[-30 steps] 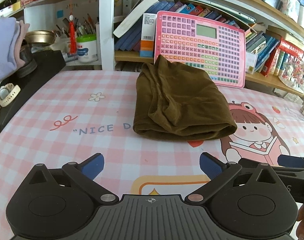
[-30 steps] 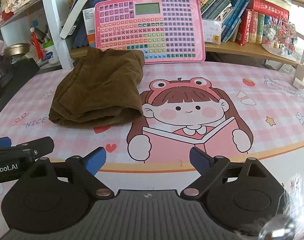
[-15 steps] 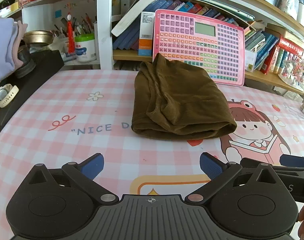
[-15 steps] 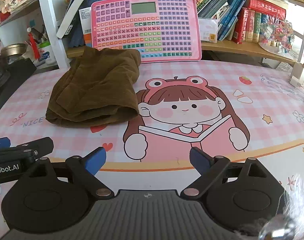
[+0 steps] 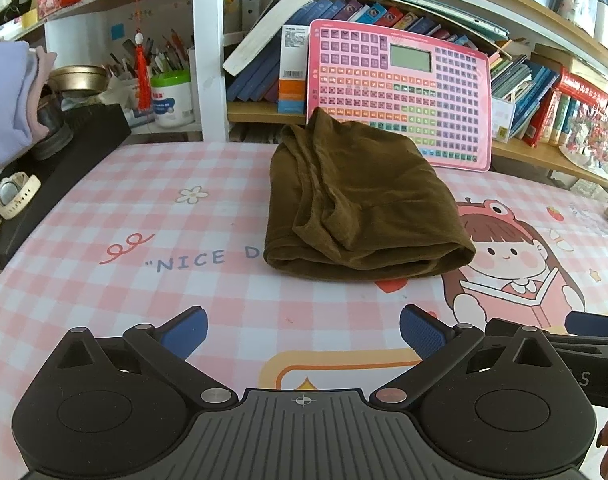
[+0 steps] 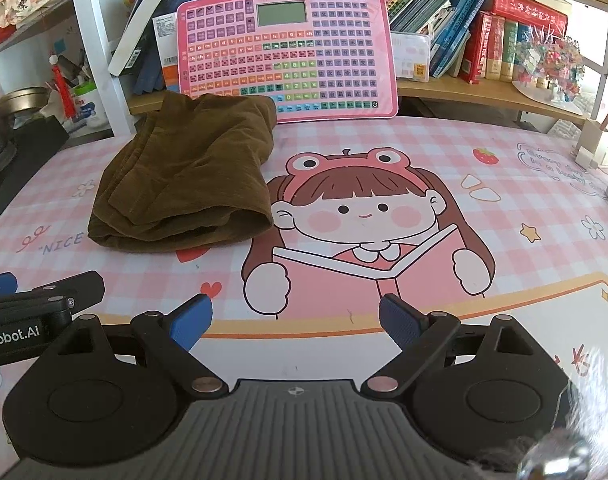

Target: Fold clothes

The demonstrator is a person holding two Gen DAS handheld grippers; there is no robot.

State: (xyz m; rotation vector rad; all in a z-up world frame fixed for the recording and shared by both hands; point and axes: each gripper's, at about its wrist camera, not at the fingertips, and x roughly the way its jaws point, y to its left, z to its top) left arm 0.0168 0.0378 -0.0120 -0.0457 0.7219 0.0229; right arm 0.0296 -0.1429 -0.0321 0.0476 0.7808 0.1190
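Observation:
A brown garment (image 5: pixel 359 204) lies folded into a compact bundle on the pink checked table mat (image 5: pixel 144 216), its far end against a pink keyboard board. My left gripper (image 5: pixel 304 330) hovers open near the table's front edge, well short of the bundle, nothing between its blue fingertips. From the right wrist view the same garment (image 6: pixel 188 176) sits ahead and to the left. My right gripper (image 6: pixel 296 318) is open and empty over the cartoon girl print. The left tool's finger (image 6: pixel 44 296) shows at that view's left edge.
A pink keyboard board (image 5: pixel 399 92) leans on the bookshelf behind the garment. Books (image 6: pixel 479 32) fill the shelves. A black stand (image 5: pixel 60 160) with a white watch (image 5: pixel 12 194) sits at the left edge, beside a lilac sleeve (image 5: pixel 4 104). A white jar (image 5: pixel 172 96) stands behind.
Both grippers drifted slightly, so the garment sits a little lower and left in the views. The garment itself has not moved, and both grippers stay open.

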